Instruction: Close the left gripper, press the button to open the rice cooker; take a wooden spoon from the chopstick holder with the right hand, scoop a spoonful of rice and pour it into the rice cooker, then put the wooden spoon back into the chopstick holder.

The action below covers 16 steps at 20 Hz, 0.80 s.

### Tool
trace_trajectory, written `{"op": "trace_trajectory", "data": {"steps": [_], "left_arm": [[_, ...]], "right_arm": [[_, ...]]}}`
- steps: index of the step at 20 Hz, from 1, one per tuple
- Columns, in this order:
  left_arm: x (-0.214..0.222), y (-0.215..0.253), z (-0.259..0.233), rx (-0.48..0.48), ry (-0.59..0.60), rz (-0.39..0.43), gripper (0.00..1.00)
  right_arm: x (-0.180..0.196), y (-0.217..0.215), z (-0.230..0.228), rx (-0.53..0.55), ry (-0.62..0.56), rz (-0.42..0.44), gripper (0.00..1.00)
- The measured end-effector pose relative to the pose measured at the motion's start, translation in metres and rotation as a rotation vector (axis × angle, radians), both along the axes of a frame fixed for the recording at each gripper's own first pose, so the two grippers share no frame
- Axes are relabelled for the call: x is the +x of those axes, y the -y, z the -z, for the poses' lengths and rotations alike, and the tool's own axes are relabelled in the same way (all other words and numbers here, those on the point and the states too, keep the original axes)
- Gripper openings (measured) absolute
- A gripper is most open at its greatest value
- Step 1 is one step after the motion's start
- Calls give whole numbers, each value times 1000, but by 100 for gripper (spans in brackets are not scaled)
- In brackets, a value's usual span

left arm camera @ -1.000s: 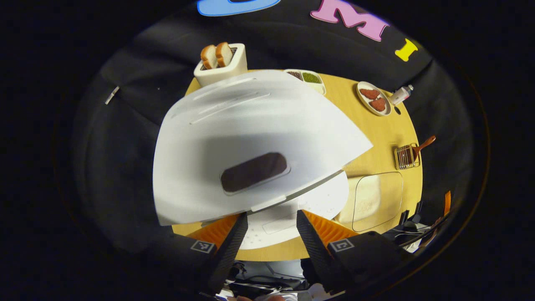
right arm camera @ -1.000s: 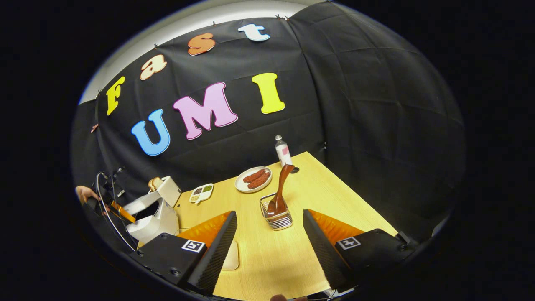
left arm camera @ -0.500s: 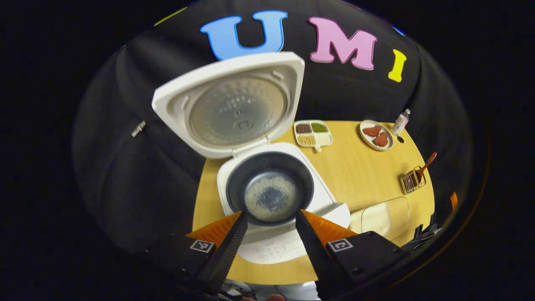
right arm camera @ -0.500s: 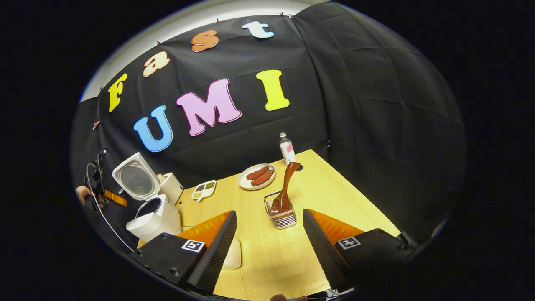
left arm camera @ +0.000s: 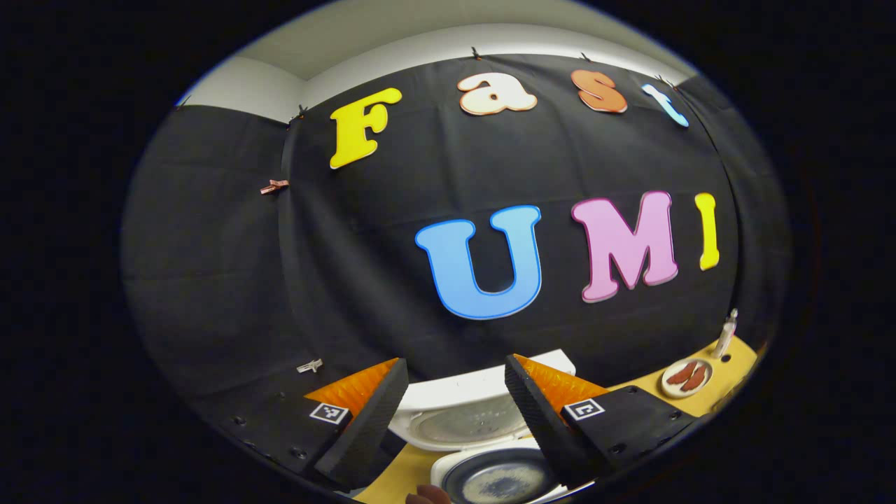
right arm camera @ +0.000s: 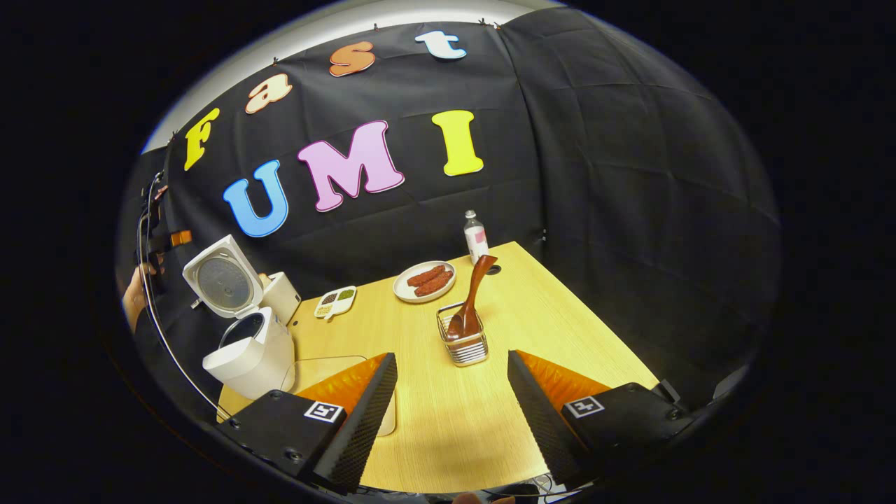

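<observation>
The white rice cooker [right arm camera: 250, 350] stands open at the table's left end, its lid [right arm camera: 222, 283] tipped up. My left gripper [left arm camera: 456, 360] is open and raised above it, facing the wall. Between its fingers I see the lid's inner face [left arm camera: 476, 416] and the dark pot [left arm camera: 498, 480], with a thin layer of grains in the bottom. The wooden spoon [right arm camera: 472, 290] stands bowl-down in the wire chopstick holder [right arm camera: 466, 344]. My right gripper [right arm camera: 451, 355] is open, just short of the holder and touching nothing. The left gripper [right arm camera: 157, 241] shows far left, held by a hand [right arm camera: 131, 302].
On the wooden table [right arm camera: 448, 420] are a plate of sausages [right arm camera: 425, 280], a small bottle [right arm camera: 476, 241], a divided dish of grains [right arm camera: 336, 302], a toaster [right arm camera: 282, 294] behind the cooker, and a pale shallow box [right arm camera: 325, 367] partly hidden by my right gripper's finger.
The cooker's lid has swung fully up. My left gripper has risen and tilted up from the cooker toward the wall. The right gripper has barely moved.
</observation>
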State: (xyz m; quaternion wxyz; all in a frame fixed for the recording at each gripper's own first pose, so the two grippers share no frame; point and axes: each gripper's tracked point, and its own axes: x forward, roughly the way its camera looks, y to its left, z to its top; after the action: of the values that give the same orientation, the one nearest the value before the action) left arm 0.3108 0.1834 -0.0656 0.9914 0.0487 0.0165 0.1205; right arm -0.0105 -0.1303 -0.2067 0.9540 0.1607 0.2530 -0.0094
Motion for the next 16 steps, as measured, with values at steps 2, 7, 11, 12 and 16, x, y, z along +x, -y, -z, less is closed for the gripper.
{"op": "trace_trajectory", "data": {"steps": [2, 7, 11, 12, 16], "left_arm": [[20, -11, 1, -31, -20, -23, 96], [57, -23, 44, -90, -167, -48, 96], [57, -20, 66, -201, -218, -45, 99], [50, -15, 68, -212, -231, -41, 100], [10, 5, 81, -241, -299, -30, 100]], "right_arm": [[-12, 4, 1, -11, -16, 17, 98], [-29, 14, -3, -18, -29, 64, 99], [-27, 17, -9, -31, -15, 68, 99], [-24, 15, -11, -25, -9, 65, 99], [-8, 9, -19, -11, 15, 35, 99]]}}
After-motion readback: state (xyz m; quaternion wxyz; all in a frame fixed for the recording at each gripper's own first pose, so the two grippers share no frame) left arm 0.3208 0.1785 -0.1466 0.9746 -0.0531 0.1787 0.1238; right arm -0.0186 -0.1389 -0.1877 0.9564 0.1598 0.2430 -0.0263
